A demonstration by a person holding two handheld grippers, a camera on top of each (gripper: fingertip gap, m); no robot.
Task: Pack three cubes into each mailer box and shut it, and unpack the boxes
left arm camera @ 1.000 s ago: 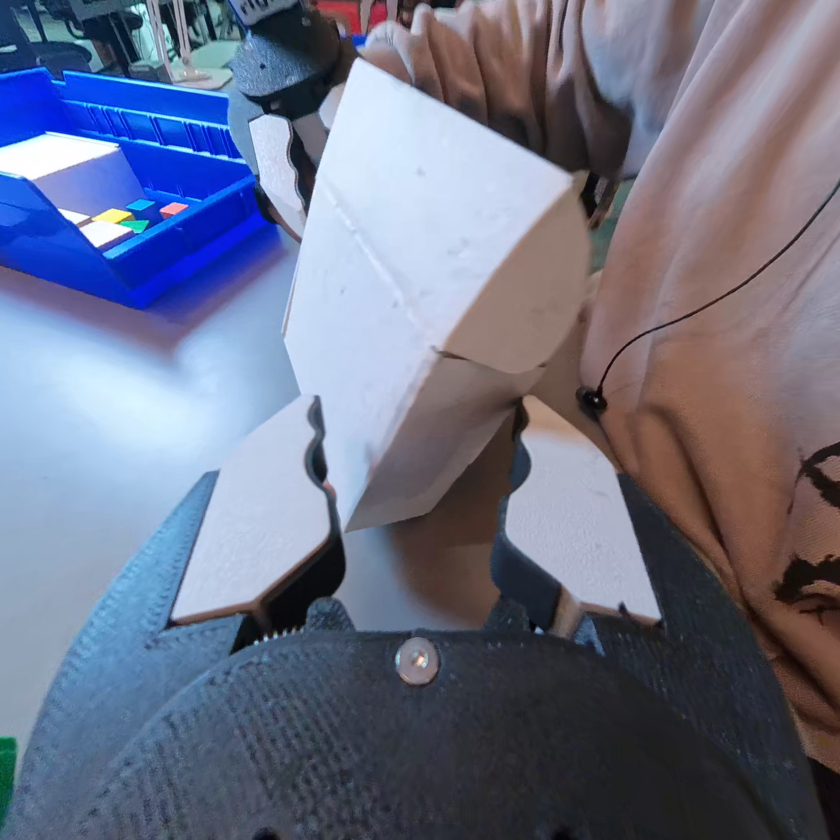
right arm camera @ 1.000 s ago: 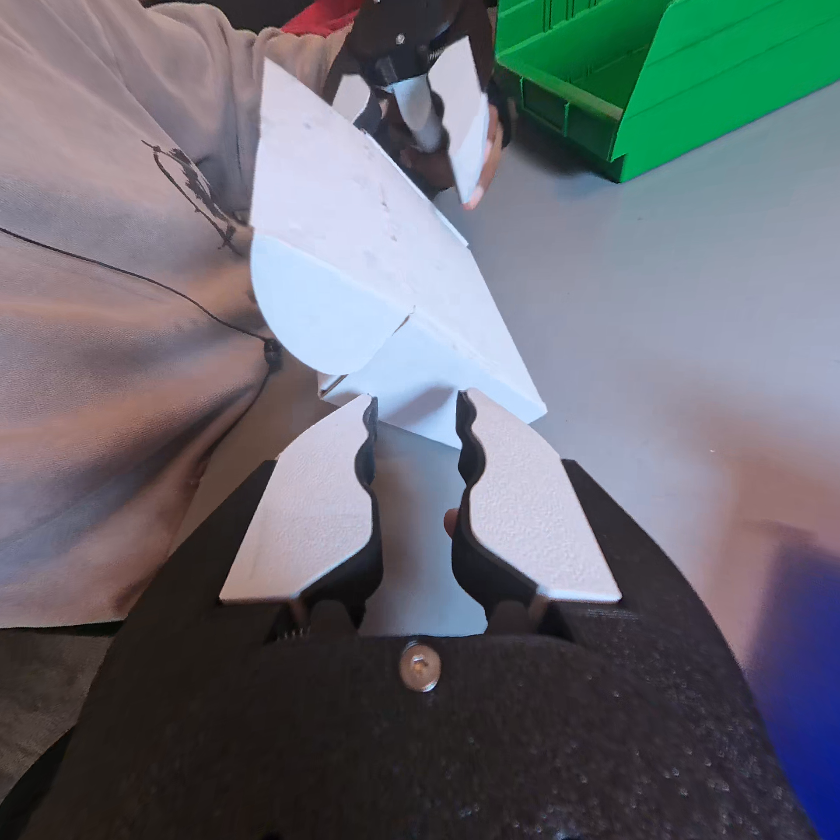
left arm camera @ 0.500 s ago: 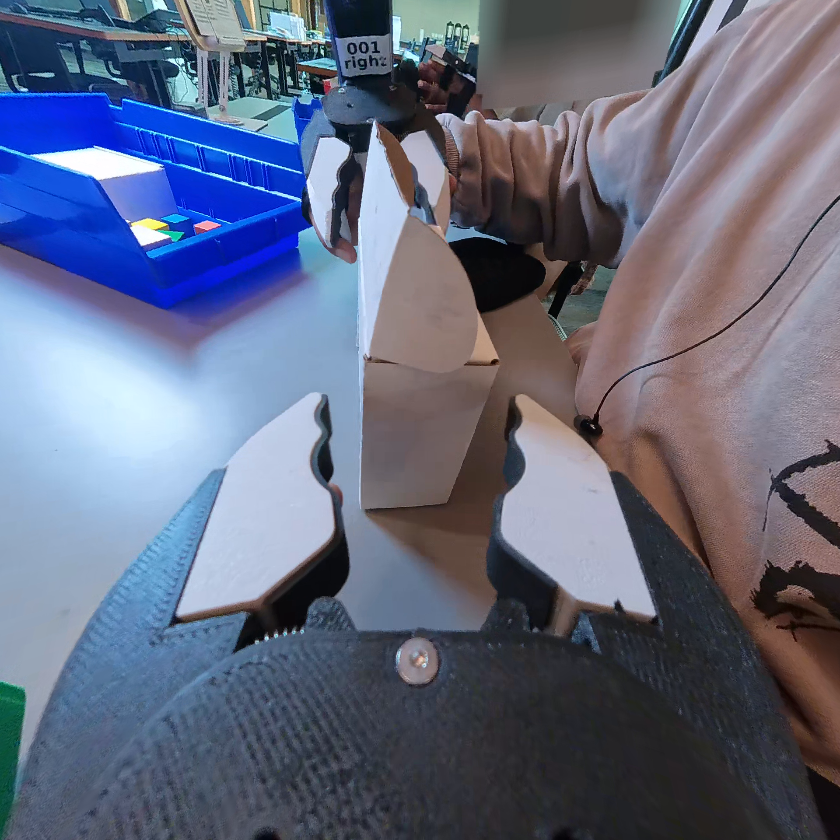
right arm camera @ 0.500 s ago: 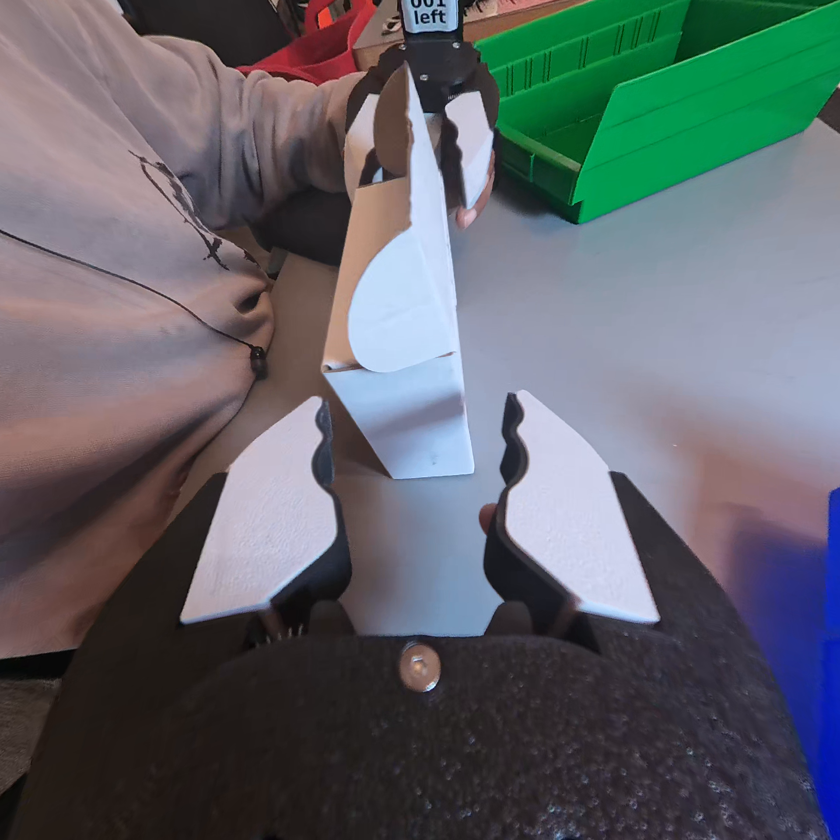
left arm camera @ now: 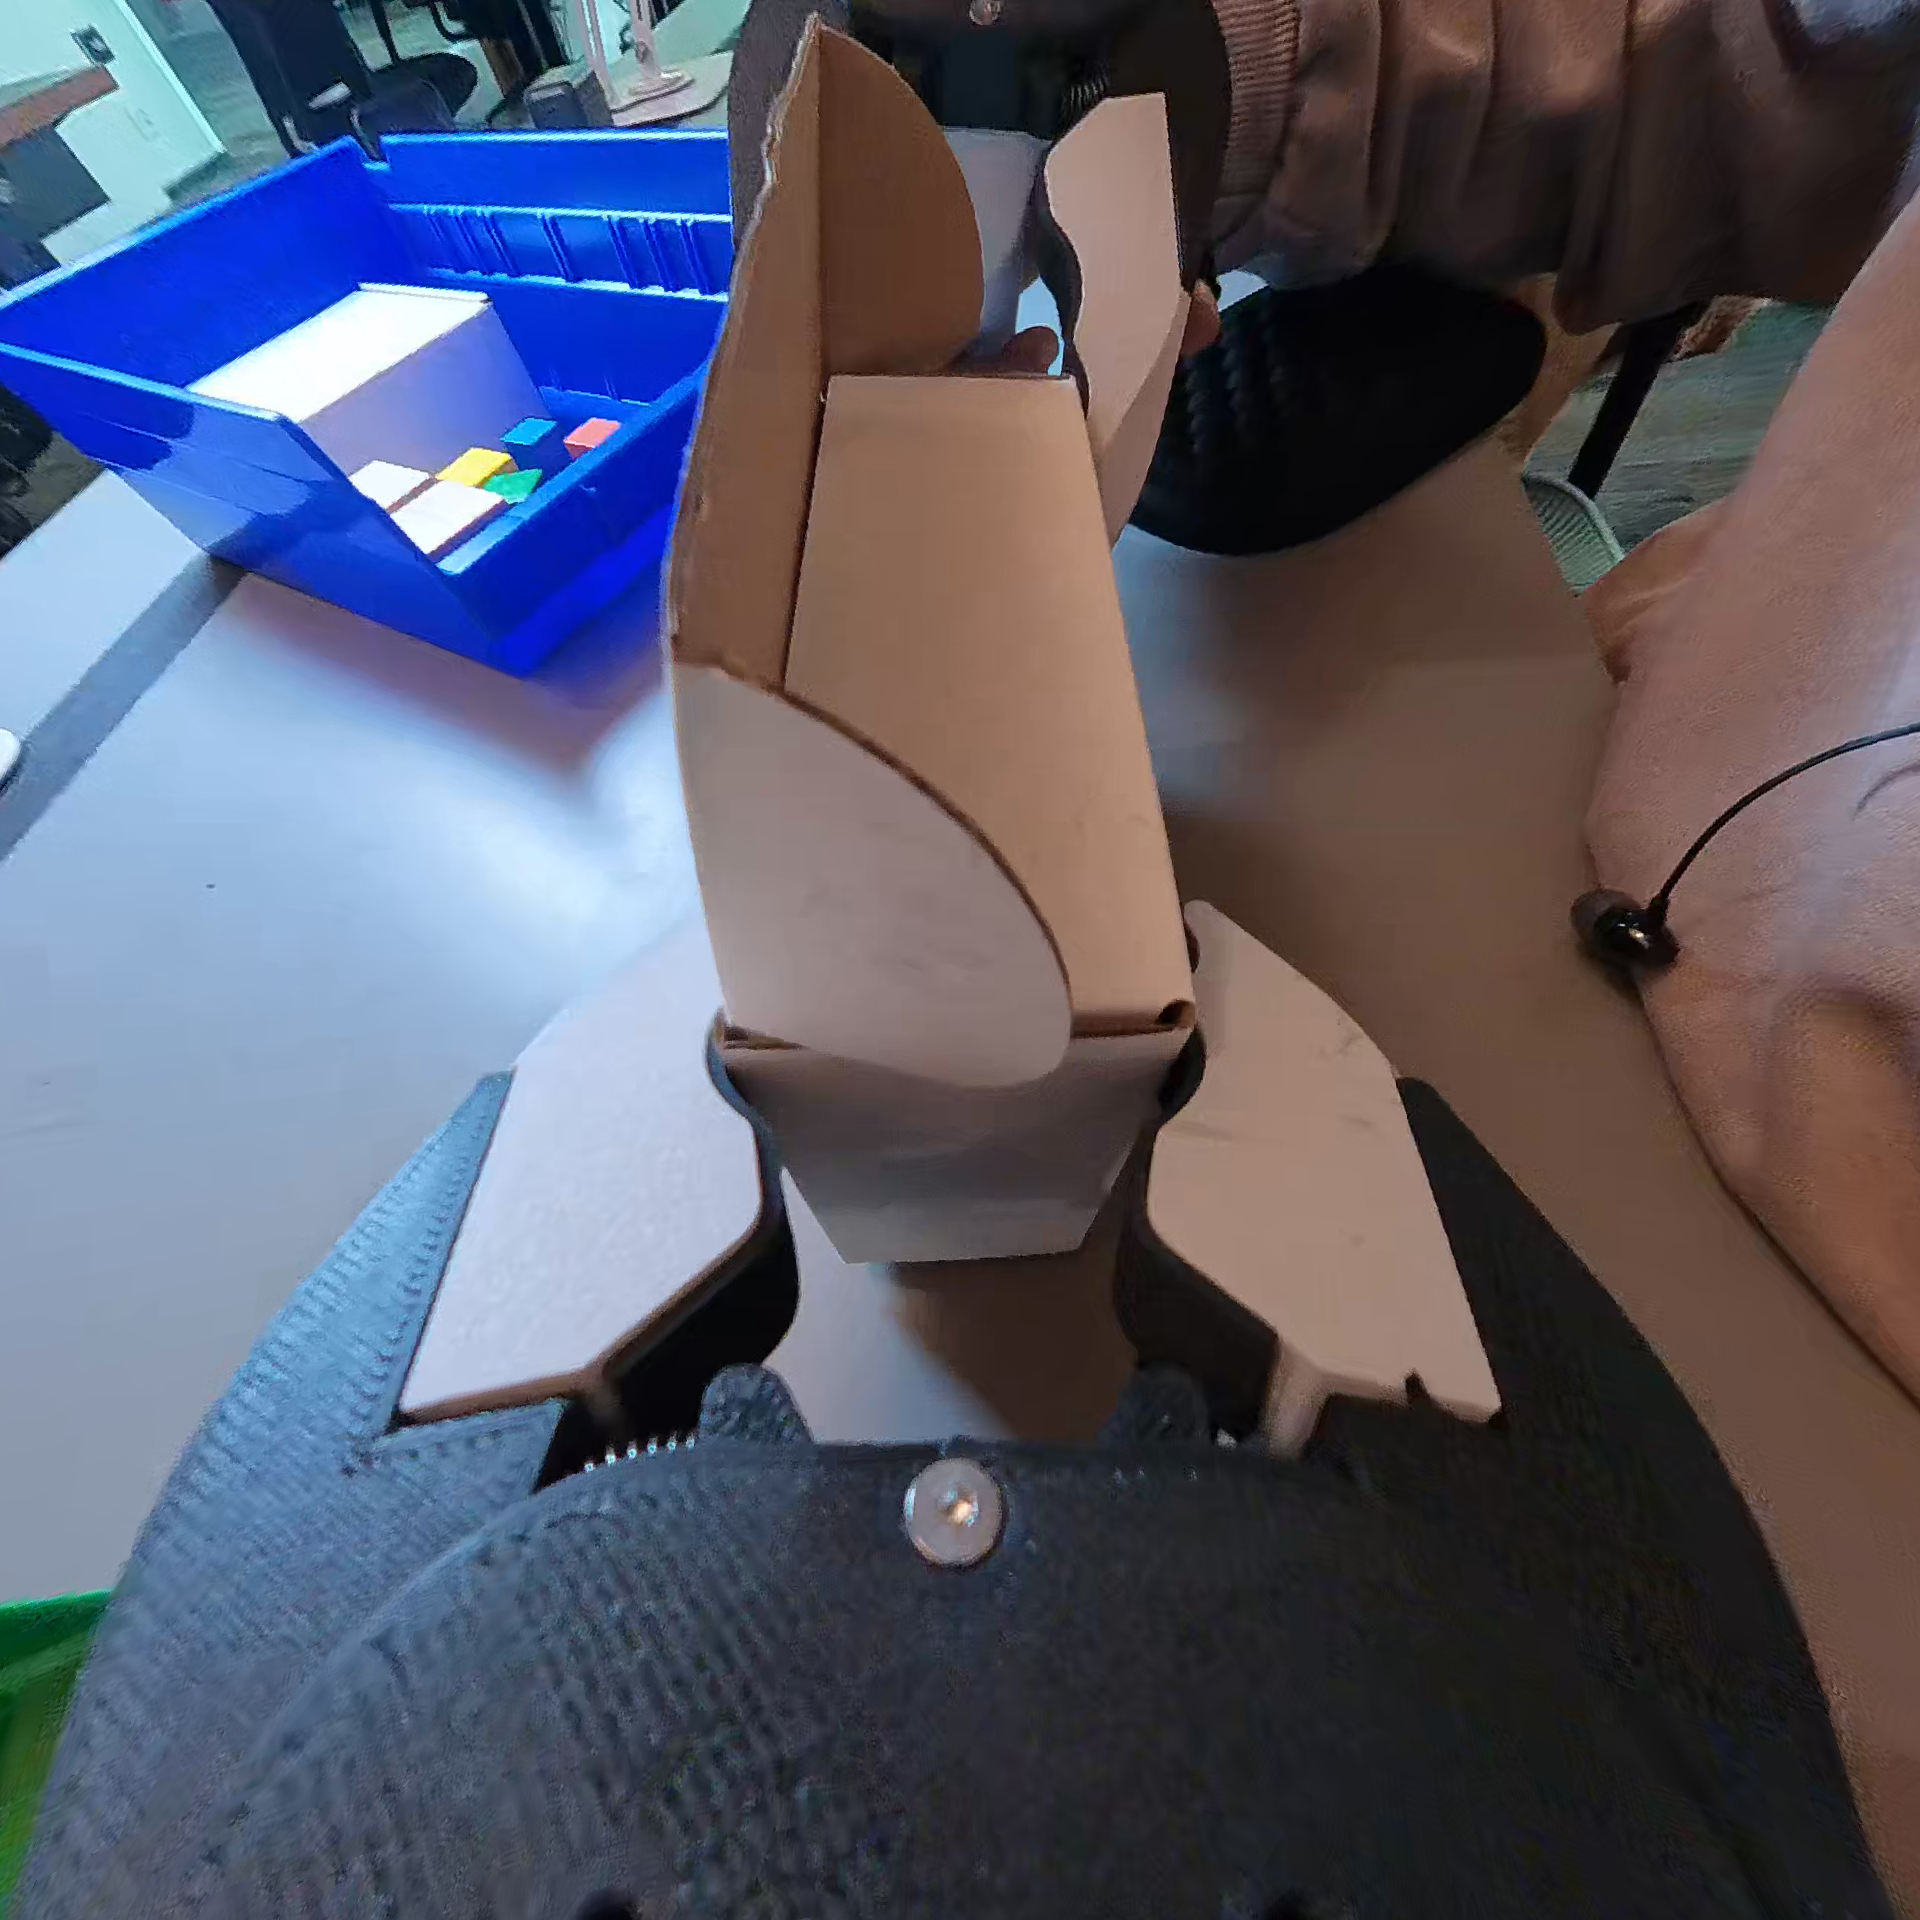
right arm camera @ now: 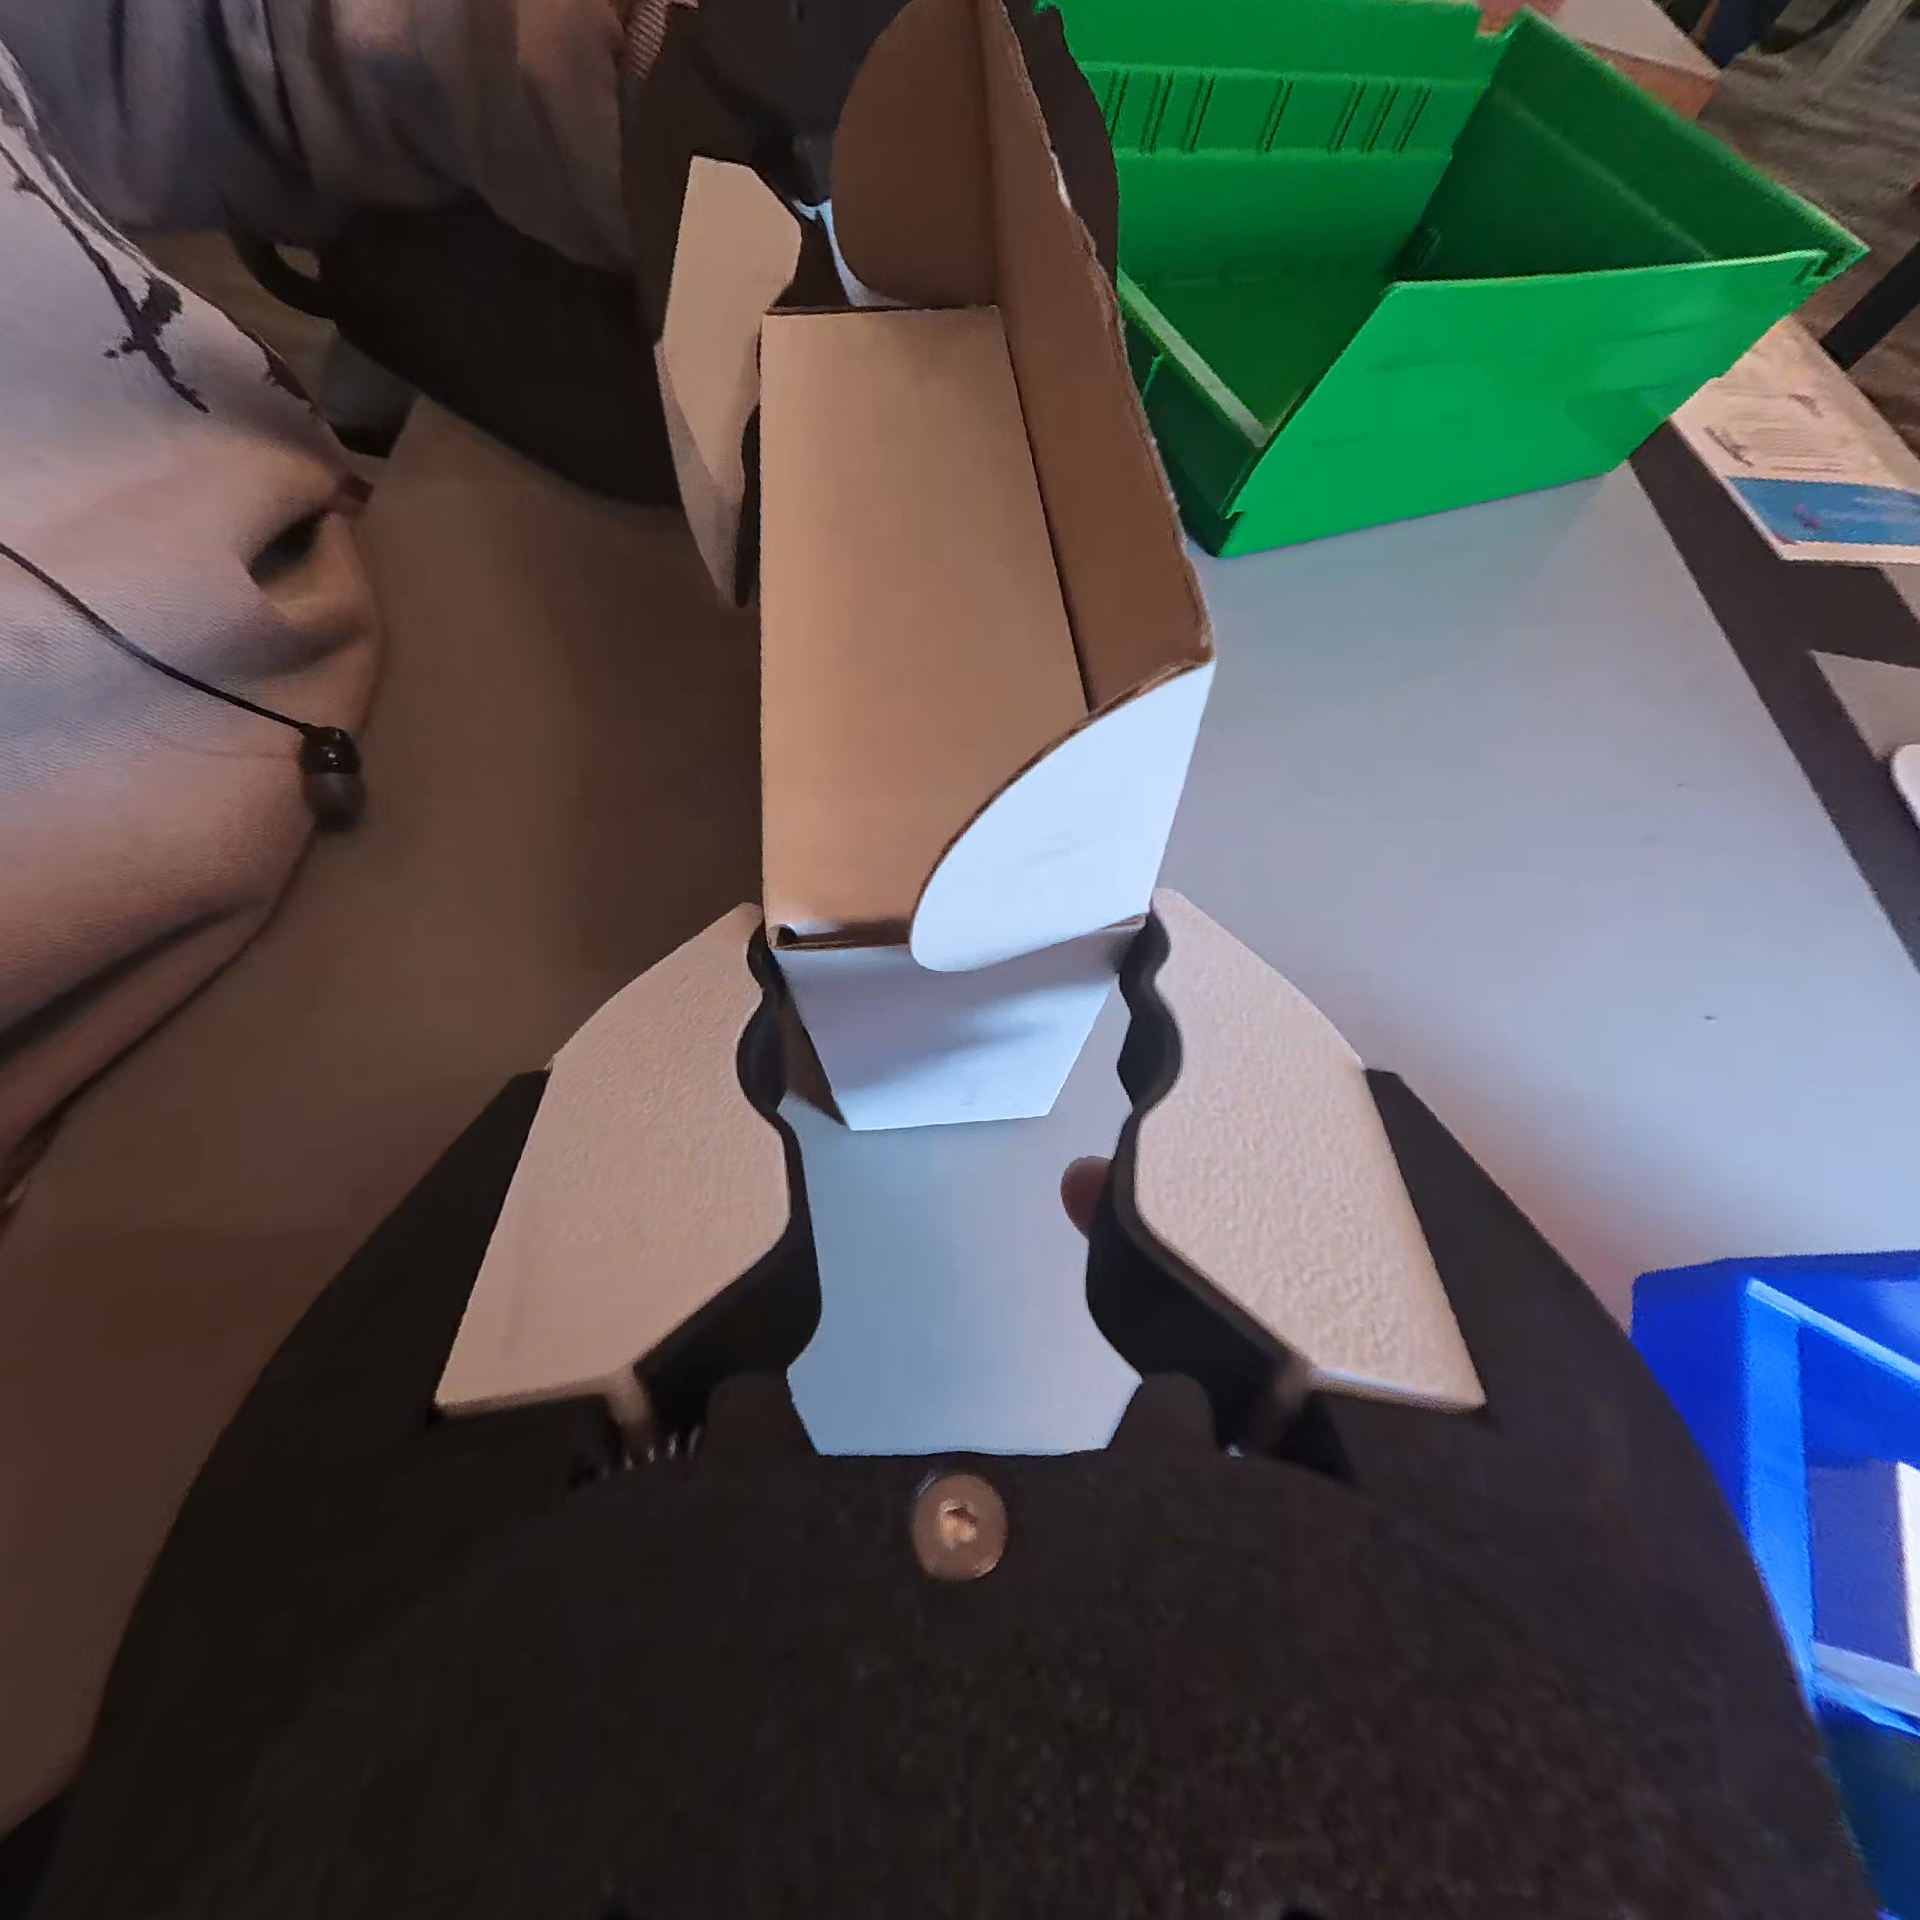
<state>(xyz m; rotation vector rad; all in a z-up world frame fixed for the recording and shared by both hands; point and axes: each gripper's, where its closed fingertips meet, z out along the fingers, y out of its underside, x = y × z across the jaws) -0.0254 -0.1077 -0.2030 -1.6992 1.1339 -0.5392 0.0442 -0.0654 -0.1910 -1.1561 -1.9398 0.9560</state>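
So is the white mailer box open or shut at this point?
Open. The mailer box has its lid raised, brown inside showing, a rounded flap hanging loose. Contents cannot be seen.

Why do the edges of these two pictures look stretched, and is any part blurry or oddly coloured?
Both wrist views use wide-angle lenses, so straight edges bow outward. Left wrist view: the mailer box is sharp, the table carries a bluish tint beside the blue bin, and the far room is soft. Right wrist view: the green bin is sharp, while the near blue bin corner is smeared.
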